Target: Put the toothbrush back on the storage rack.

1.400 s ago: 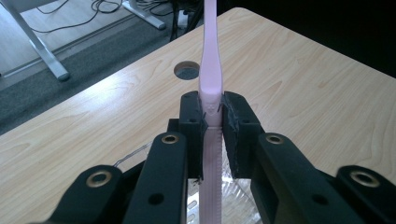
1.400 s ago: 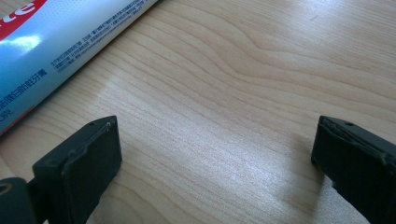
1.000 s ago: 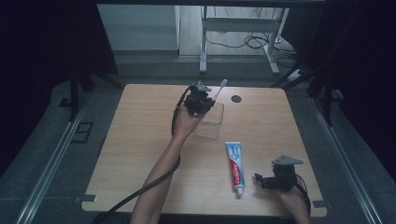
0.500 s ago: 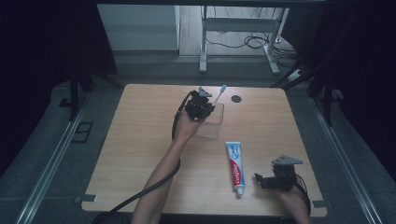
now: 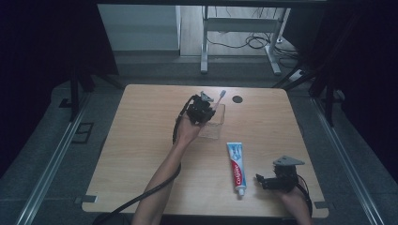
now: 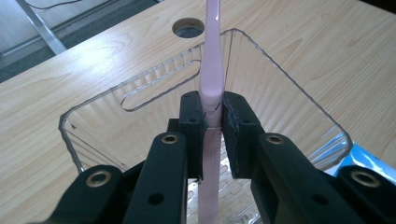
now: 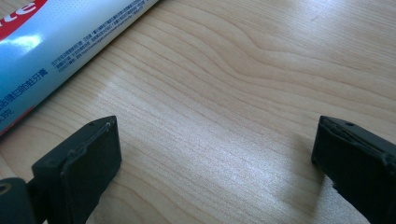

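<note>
Toothbrush (image 6: pixel 211 79), pink, is clamped by its handle between the 2 jaws of the left gripper (image 6: pixel 212 114), which are closed tight on it. It is held above the clear plastic container (image 6: pixel 280 88), with its head end pointing past the container's far wall. In the high view the container (image 5: pixel 213 126) sits near the centre of the counter (image 5: pixel 141 140). Right gripper (image 7: pixel 215 154) rests low over the counter with jaws wide apart and nothing between them, just beside the toothpaste tube (image 7: pixel 60 42).
</note>
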`<state>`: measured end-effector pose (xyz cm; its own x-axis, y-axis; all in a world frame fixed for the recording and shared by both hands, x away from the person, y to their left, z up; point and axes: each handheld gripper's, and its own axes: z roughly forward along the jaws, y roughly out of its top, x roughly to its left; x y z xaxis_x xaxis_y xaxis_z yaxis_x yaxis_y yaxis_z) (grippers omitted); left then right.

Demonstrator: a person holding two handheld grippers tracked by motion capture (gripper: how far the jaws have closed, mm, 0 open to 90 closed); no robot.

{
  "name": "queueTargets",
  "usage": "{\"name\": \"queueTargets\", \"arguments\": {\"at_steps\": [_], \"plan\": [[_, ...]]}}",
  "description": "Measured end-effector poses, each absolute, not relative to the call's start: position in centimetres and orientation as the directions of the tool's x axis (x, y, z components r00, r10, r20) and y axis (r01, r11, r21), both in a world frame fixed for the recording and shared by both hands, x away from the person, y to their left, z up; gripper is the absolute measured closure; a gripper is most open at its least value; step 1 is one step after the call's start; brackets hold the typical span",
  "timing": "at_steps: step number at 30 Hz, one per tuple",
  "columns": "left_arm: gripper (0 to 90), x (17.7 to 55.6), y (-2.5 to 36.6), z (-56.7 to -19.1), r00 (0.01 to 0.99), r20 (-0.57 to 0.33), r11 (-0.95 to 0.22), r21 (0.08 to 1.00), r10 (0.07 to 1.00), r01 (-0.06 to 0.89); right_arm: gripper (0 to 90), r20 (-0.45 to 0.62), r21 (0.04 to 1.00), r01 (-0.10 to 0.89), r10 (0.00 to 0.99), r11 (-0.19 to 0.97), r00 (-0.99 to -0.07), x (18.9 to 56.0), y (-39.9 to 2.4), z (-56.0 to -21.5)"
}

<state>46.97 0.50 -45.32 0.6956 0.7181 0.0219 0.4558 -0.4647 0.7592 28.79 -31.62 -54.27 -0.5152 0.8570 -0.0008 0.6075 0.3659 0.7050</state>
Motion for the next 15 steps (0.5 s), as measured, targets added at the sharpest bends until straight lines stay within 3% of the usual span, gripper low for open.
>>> {"name": "queueTargets", "arguments": {"at_steps": [15], "plan": [[78.1, 46.2, -0.6, -45.7, 0.693, 0.113, -0.54, 0.719, 0.712, 0.438, 0.8, -0.001, 0.705, 0.608, 0.857, 0.366, -0.515, 28.8, -31.6, -54.3]]}}
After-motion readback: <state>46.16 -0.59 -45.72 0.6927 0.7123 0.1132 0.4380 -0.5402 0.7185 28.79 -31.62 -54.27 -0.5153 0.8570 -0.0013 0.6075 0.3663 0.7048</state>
